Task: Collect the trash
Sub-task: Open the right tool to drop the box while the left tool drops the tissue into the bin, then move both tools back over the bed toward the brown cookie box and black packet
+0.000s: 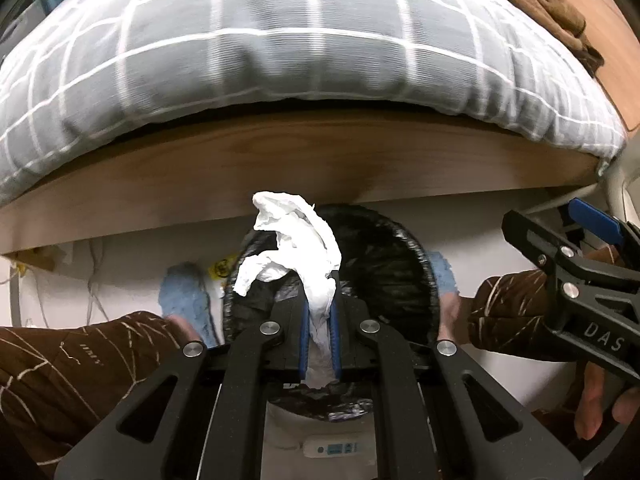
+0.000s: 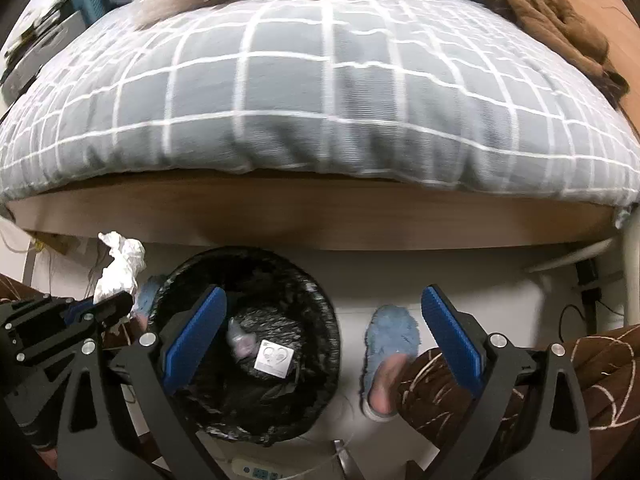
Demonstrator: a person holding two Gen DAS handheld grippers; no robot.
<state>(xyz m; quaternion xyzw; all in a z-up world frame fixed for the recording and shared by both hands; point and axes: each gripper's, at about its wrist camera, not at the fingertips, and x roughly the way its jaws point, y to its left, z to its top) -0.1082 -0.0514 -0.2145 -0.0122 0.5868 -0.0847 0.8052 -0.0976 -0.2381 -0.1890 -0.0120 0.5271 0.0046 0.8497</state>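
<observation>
- The left tongs point(image 1: 319, 322) are pinching a crumpled white tissue point(image 1: 294, 240) between blue pads point(image 1: 305, 336), pressed nearly together.
- The tissue is sticking out forward past the fingertips, its long axis running along the fingers, hanging above the black-lined trash bin point(image 1: 412, 264).
- The right tongs point(image 2: 322, 336) are standing spread wide, gripping nothing.
- The bin point(image 2: 320, 300) is sitting below its left finger, a silver packet point(image 2: 275, 358) lying inside.
- A blue slipper point(image 2: 390, 336) is lying between the right fingers.

The trash bin point(image 2: 248, 344) stands on the floor point(image 2: 480, 292) just before the bed's point(image 2: 320, 216) near edge; a box point(image 2: 274, 358) lies in it. The left claw point(image 1: 319, 332) holds a crumpled tissue point(image 1: 296, 248) over the bin. A slippered foot point(image 2: 388, 352) rests right of the bin, between the right claw's point(image 2: 324, 340) fingers
</observation>
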